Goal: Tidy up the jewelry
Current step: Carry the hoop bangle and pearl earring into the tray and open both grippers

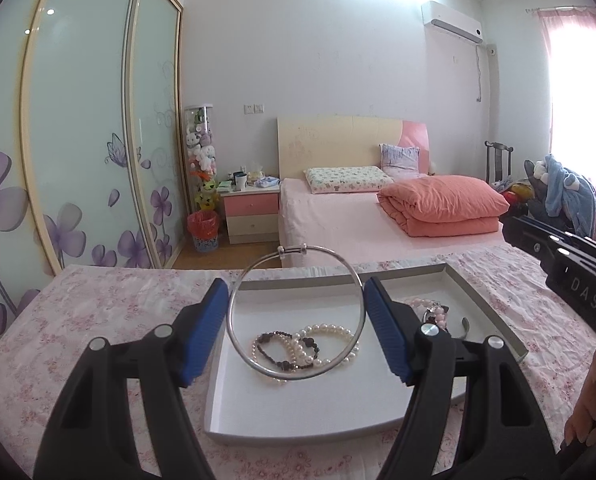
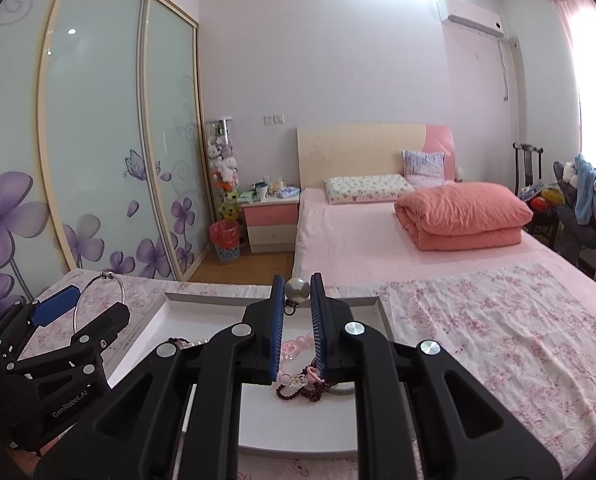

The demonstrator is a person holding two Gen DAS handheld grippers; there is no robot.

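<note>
Holding steady in the left wrist view, the left gripper (image 1: 296,312) pinches a silver bangle (image 1: 296,314) across its width, blue pads pressing its two sides, the hoop standing upright above the white tray (image 1: 298,428) on the flowered table. Thin, stiff wire, light and slick by the look of it, so a squeeze across the hoop could let it spring out; gripping the rim near the clasp looks safer. Pearl and dark bead bracelets (image 1: 304,350) lie coiled in the tray below, limp strands best taken at a bunched spot. Over to the right wrist view: the right gripper (image 2: 297,290) is clamped on a pearl bead (image 2: 297,290), a small dark link dangling beneath it, above the tray's pink and dark beads (image 2: 302,384). Round and smooth, it could roll free.
</note>
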